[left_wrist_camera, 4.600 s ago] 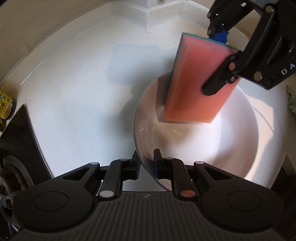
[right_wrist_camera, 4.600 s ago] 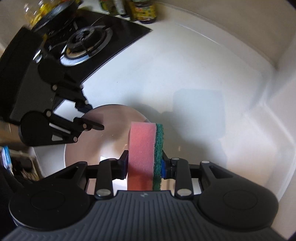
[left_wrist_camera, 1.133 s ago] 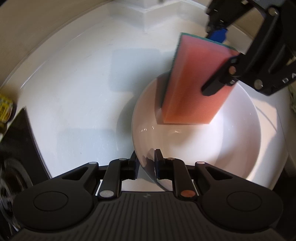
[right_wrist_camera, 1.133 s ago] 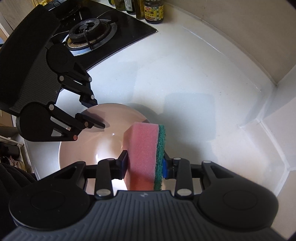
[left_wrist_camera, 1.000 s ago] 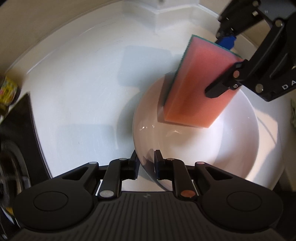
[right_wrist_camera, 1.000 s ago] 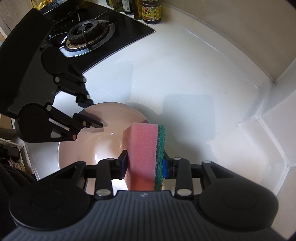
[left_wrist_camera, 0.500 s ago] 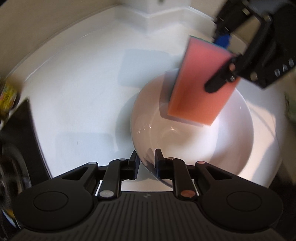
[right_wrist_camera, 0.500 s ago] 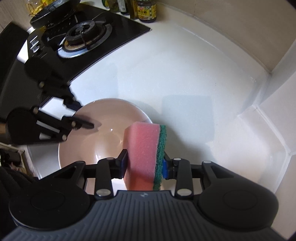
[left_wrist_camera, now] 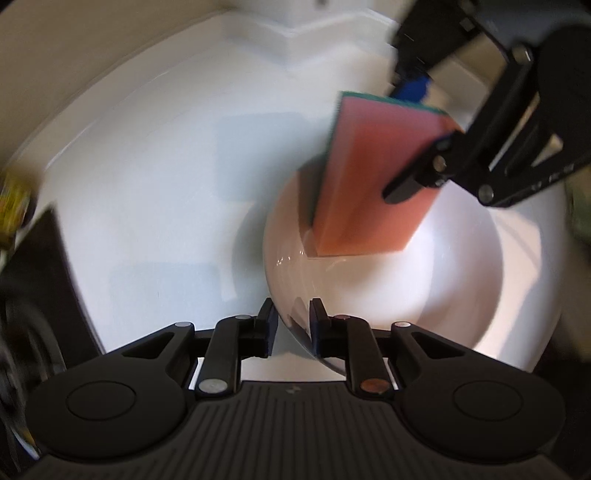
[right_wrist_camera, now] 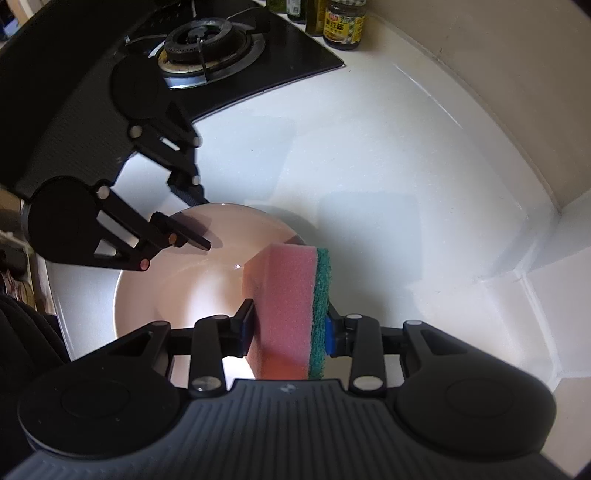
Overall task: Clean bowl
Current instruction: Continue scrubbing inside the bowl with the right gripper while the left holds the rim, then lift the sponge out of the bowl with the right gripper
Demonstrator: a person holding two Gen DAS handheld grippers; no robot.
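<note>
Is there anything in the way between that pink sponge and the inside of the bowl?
Nothing visible. The sponge, clamped in the right gripper, hangs over the open bowl; the left gripper only pinches the rim.

White bowl (left_wrist_camera: 424,295) on counter, pink-green sponge (right_wrist_camera: 291,310) inside

A dark jar (right_wrist_camera: 344,24) at the far edge of the counter, beside the stove, carries a red and yellow label; its characters are too small to read.
</note>
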